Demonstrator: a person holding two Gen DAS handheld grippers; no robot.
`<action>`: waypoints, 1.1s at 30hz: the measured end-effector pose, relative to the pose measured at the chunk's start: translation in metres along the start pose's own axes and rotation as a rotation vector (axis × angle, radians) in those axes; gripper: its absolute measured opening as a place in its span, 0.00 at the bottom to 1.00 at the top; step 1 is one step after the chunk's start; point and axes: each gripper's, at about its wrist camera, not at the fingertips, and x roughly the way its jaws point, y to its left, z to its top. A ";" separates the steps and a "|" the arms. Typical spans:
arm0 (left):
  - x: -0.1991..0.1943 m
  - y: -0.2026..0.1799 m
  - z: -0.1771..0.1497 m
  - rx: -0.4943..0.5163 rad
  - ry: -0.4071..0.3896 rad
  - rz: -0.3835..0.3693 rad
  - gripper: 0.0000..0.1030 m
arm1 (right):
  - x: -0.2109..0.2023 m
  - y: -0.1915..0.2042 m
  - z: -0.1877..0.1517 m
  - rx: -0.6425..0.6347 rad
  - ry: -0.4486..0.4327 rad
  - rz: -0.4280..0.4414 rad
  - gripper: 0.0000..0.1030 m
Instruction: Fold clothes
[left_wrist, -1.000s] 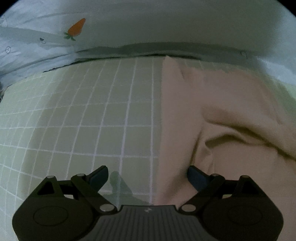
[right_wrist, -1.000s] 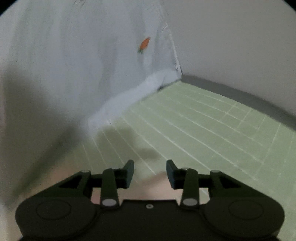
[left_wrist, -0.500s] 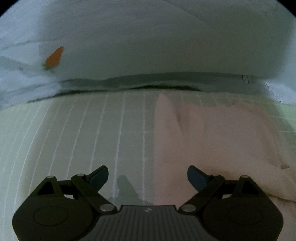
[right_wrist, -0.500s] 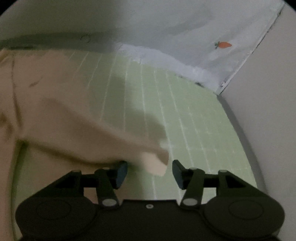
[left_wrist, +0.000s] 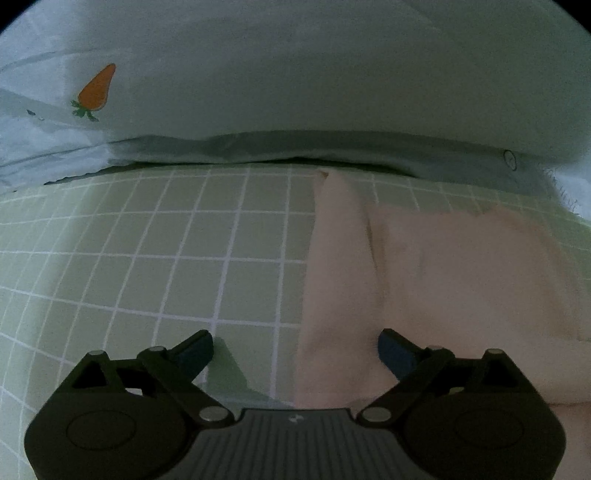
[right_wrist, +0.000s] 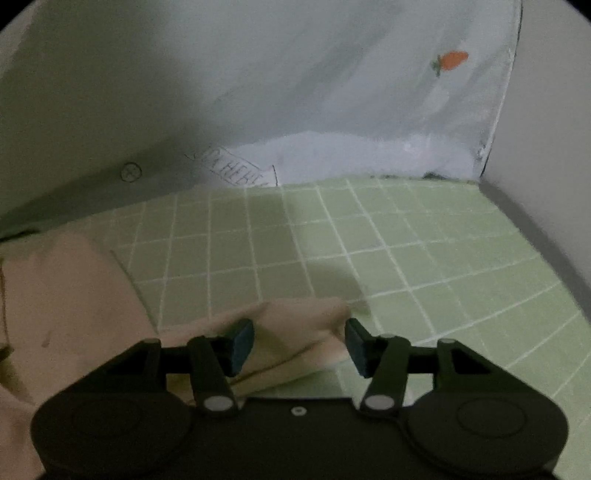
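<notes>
A pale pink cloth garment (left_wrist: 436, 280) lay on the green, white-gridded bed sheet (left_wrist: 147, 258), its top edge near the white carrot-print pillow (left_wrist: 295, 74) along the sheet's far edge. The left gripper (left_wrist: 295, 350) hung with fingers wide apart over the garment's left edge. The right gripper (right_wrist: 299, 341) was opening, a sleeve end (right_wrist: 295, 325) lying loose between its fingers.

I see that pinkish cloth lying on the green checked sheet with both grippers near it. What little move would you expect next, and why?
Probably the right gripper backs off from the beige-pink fabric garment. Its jaws are opening, with a bunched fold of the garment lying between them on the green grid-patterned sheet. The left gripper is open over the garment's left edge, likely the next place to pinch.
</notes>
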 end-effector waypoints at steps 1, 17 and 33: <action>0.001 0.000 0.000 -0.001 -0.003 0.001 0.96 | 0.004 -0.002 0.001 0.022 0.000 -0.014 0.66; 0.001 0.001 -0.004 -0.004 -0.007 0.003 1.00 | -0.023 -0.018 -0.005 0.130 -0.041 -0.097 0.77; 0.001 0.005 -0.005 0.002 -0.002 -0.002 1.00 | -0.005 -0.021 -0.004 0.172 -0.011 -0.058 0.50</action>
